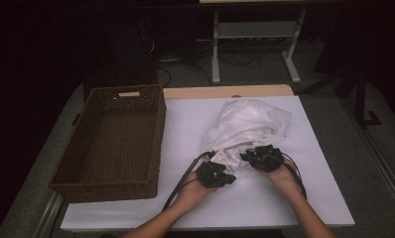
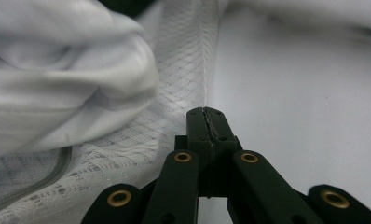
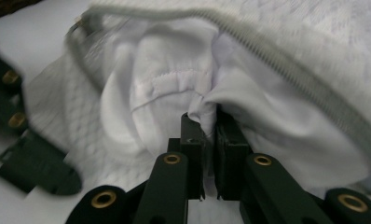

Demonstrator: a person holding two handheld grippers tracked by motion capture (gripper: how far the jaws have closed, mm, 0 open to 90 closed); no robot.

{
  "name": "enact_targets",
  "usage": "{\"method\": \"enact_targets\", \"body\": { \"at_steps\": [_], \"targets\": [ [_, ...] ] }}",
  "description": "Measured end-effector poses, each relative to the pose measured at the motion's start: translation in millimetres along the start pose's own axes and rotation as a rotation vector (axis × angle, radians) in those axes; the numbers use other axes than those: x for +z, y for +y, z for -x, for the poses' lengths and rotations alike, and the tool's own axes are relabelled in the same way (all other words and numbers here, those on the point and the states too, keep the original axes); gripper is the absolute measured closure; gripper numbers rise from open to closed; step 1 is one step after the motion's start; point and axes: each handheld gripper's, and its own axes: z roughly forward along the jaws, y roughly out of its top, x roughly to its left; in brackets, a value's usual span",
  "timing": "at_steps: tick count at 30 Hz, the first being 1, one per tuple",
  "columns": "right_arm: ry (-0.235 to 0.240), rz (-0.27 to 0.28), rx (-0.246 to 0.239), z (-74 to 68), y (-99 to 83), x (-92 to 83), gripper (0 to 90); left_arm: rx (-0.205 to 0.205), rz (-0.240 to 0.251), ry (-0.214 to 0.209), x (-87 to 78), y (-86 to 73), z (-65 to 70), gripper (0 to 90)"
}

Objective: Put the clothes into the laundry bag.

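Mesh bag (image 1: 245,126) seemingly between both shut tongs

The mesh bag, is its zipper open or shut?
Open: the mesh bag gapes along its zipper, white cloth showing inside.

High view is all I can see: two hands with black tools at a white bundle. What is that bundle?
Observer: A white mesh bag with a white garment stuffed inside.
Operator: Is the bag closed?
Observer: No. In the right gripper view its grey zipper lies open, and the garment shows through the gap.
Operator: So what are the tools gripping?
Observer: Different things. The left gripper has its fingers shut on the bag's thin mesh edge, while the right gripper pinches a fold of the garment.
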Motion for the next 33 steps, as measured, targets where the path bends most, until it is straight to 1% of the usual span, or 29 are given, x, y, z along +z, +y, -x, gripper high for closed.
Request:
{"method": "enact_targets", "body": {
  "at_steps": [5,7,9,11,13,15,18,19,22,24,25,26,28,30,33],
  "targets": [
    [-0.073,0.018,0.051,8.0,10.3,19.7,84.6,0.008,0.002,-0.003,0.2,-0.2,0.3,90.0],
    [-0.104,0.018,0.059,11.8,15.0,25.8,84.7,0.007,0.002,-0.005,0.1,-0.3,-0.2,90.0],
    [-0.148,0.019,0.065,15.3,19.1,30.6,84.8,0.003,0.003,-0.012,0.2,-0.5,-0.8,90.0],
    [-0.177,0.017,0.083,20.4,21.2,35.6,84.9,0.004,0.004,-0.014,0.3,-0.6,-1.0,90.0],
    [-0.195,0.018,0.098,24.8,23.9,38.7,84.9,0.006,0.003,-0.015,0.3,-0.6,-1.3,90.0],
    [-0.232,0.013,0.095,30.3,27.8,42.8,85.0,0.006,0.004,-0.017,0.4,-0.6,-1.3,90.0],
    [-0.257,0.004,0.11,39.4,32.6,47.0,85.0,0.006,0.004,-0.017,0.4,-0.5,-1.4,90.0],
    [-0.273,0.005,0.121,43.5,34.4,48.8,85.0,0.005,0.004,-0.018,0.5,-0.6,-1.5,90.0],
    [-0.292,0.002,0.148,53.4,38.2,52.4,85.0,0.002,0.007,-0.02,0.6,-0.7,-2.0,90.0],
    [-0.299,0.01,0.16,57.6,38.6,54.5,84.9,0.001,0.01,-0.021,0.9,-0.8,-2.3,90.0],
    [-0.296,0.013,0.17,58.9,38.3,55.2,84.8,0.001,0.012,-0.023,1.0,-0.9,-2.5,90.0],
    [-0.29,0.015,0.171,59.4,38.0,54.9,84.6,0.001,0.014,-0.024,1.0,-1.1,-2.9,90.0],
    [-0.279,0.006,0.157,57.5,37.7,51.7,82.8,-0.005,0.016,-0.029,1.0,-1.5,-3.6,90.0],
    [-0.258,-0.002,0.142,54.5,37.0,45.1,78.2,-0.009,0.017,-0.033,1.1,-1.8,-4.2,90.0],
    [-0.204,-0.015,0.13,48.9,34.4,32.2,66.4,-0.016,0.022,-0.038,1.1,-2.4,-4.8,90.0]
  ]
}}
